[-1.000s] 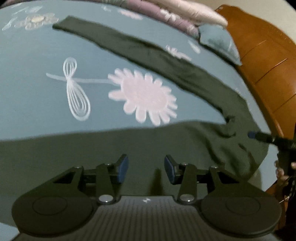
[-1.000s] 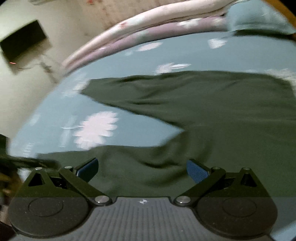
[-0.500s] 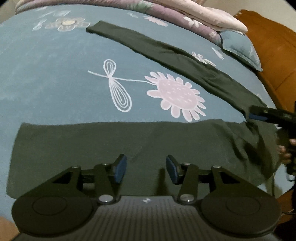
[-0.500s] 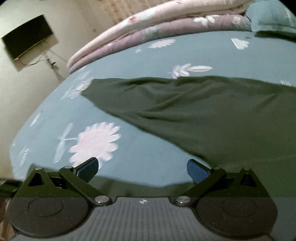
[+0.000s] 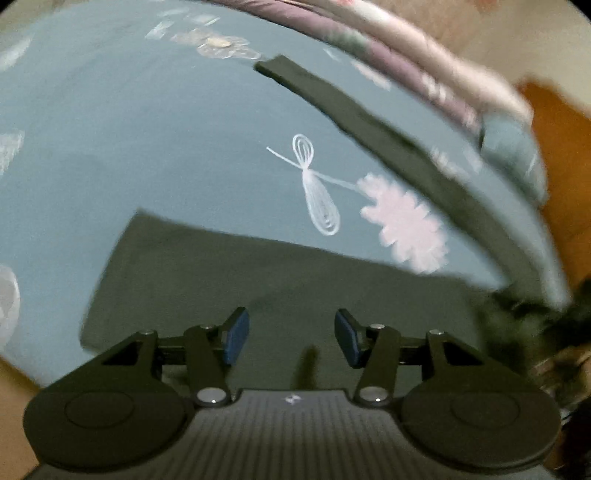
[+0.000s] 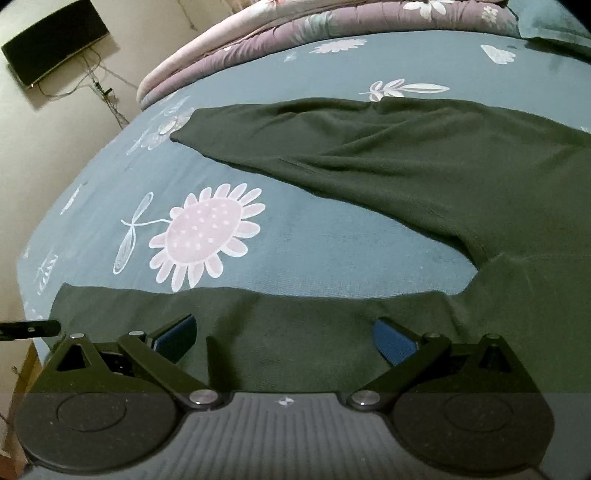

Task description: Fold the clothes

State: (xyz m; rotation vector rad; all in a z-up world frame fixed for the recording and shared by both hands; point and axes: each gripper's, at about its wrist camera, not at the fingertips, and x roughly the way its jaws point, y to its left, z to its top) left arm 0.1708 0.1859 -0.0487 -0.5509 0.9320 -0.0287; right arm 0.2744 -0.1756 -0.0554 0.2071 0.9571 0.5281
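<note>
- The dark green trousers (image 6: 424, 177) lie spread on a bed covered with a blue floral sheet (image 6: 314, 240), their two legs splayed apart with bare sheet between them.
- The near leg (image 5: 258, 280) runs left to right just past both pairs of tongs; the far leg (image 6: 295, 136) slants away toward the left, its cuff near the folded quilt (image 6: 295, 33).
- Left gripper (image 5: 291, 338): jaws about half apart and opening, nothing between the blue pads (image 5: 236, 336), which hang over the near leg's cloth.
- Right gripper (image 6: 284, 341): jaws spread wide and holding nothing, poised over the near leg close to where the two legs join.
- A large pink flower print (image 6: 207, 236) shows on the sheet between the legs.
- A dark screen (image 6: 55, 40) hangs on the far left wall; a wooden headboard (image 5: 561, 147) stands at the right.
</note>
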